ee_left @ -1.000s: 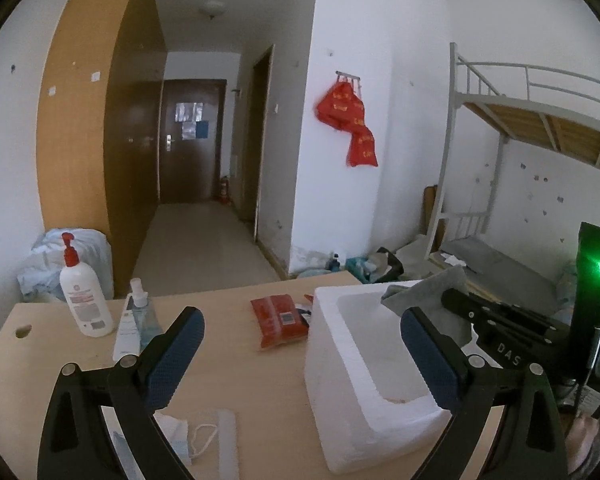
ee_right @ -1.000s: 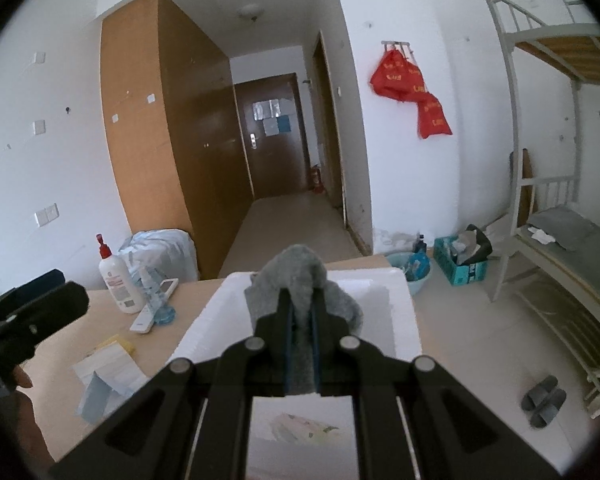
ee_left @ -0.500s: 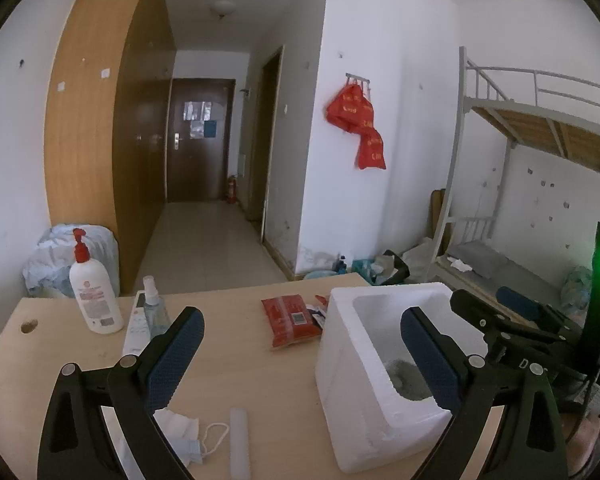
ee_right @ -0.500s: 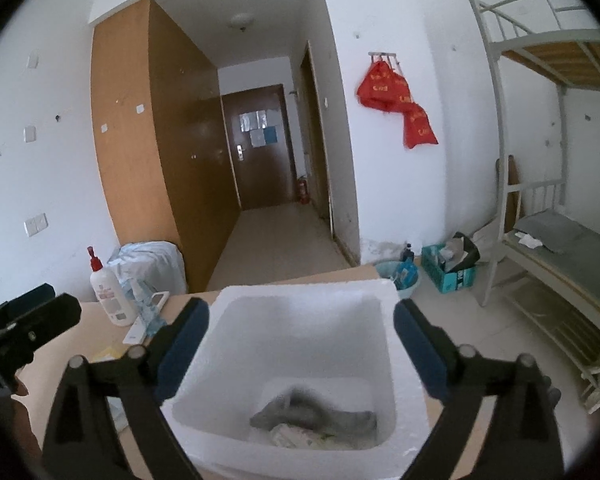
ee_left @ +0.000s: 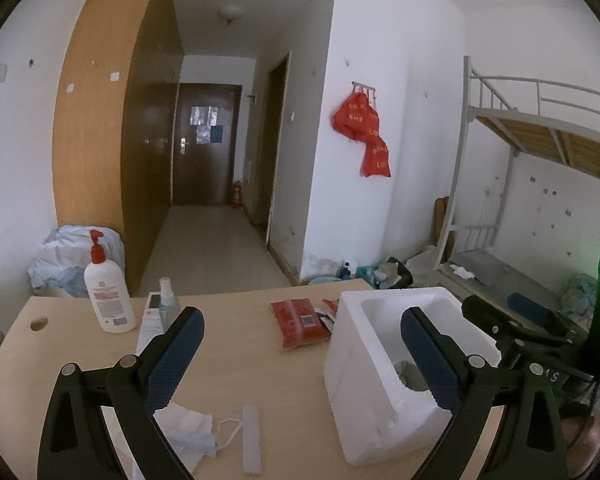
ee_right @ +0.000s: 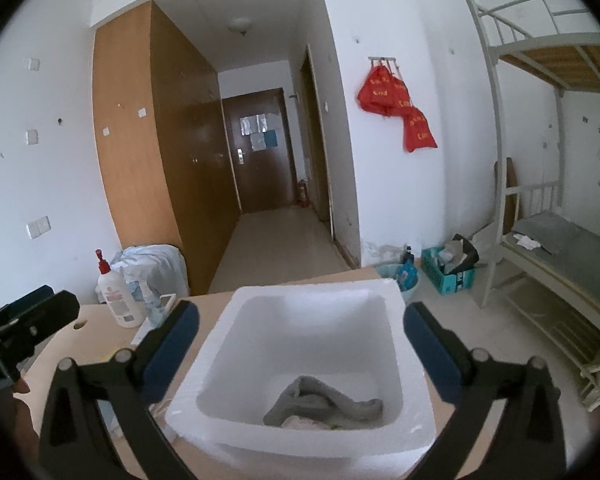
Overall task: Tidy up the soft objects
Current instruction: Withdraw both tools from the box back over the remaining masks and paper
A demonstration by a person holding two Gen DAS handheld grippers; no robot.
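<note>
A white foam box (ee_left: 348,364) stands on the right part of the wooden desk (ee_left: 228,360). A grey cloth (ee_right: 324,400) lies crumpled on the box's bottom, on top of something pale. My right gripper (ee_right: 301,312) hovers over the box (ee_right: 312,296), its jaws opening wide, and nothing is between them. My left gripper (ee_left: 301,314) is open and empty above the desk, left of the box. A white and blue face mask (ee_left: 188,428) lies on the desk under the left finger. A red soft packet (ee_left: 300,322) lies beyond it, beside the box.
A lotion pump bottle (ee_left: 108,296), a small spray bottle (ee_left: 166,300) and a white strip (ee_left: 251,440) are on the desk's left and front. A bunk bed (ee_right: 548,240) stands to the right, with floor clutter past the desk's far edge.
My right gripper went from shut on the grey cloth to wide open, and the cloth dropped to the bottom of the foam box. The left gripper stayed open.
</note>
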